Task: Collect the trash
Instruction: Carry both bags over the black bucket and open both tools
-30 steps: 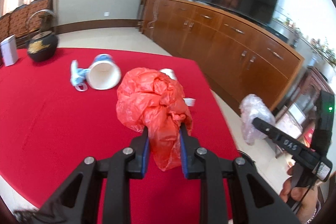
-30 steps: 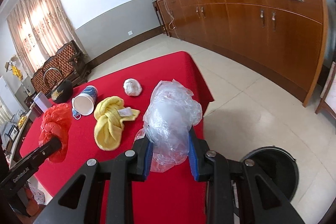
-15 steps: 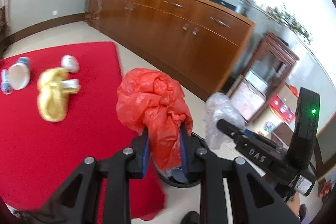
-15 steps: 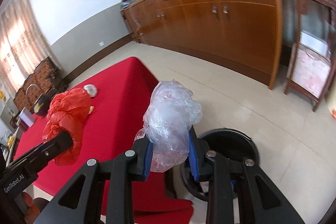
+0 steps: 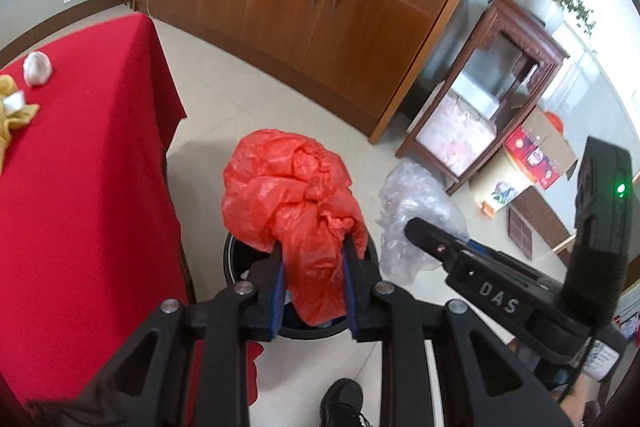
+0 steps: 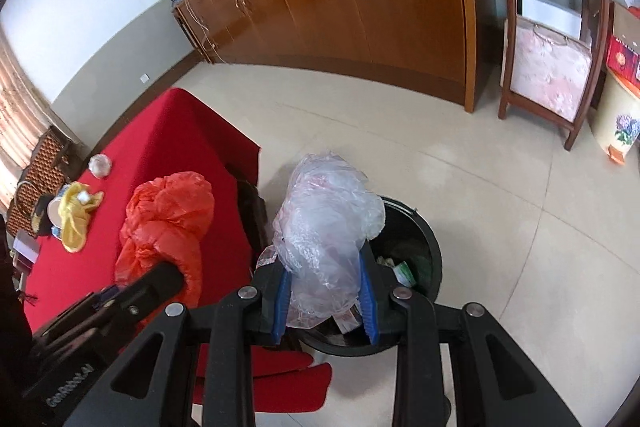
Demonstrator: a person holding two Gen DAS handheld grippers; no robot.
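We saw the red table [image 5: 80,187] filling the frame's left and the black bin [image 6: 416,251] low center on the floor beside it. Left gripper [image 5: 314,283] was clamped on the orange bag [image 5: 292,187] over the bin. Right gripper [image 6: 326,287] was clamped on the clear bag [image 6: 328,219] above the bin rim. Yellow cloth [image 6: 76,215] and foil ball [image 5: 37,67] sat on the table's far left.

The right claw [image 5: 426,233] carries raised letters "DAS" on its arm, seen from the left wrist. The left claw [image 6: 168,277] bears pale lettering low on its body, too blurred to read surely.
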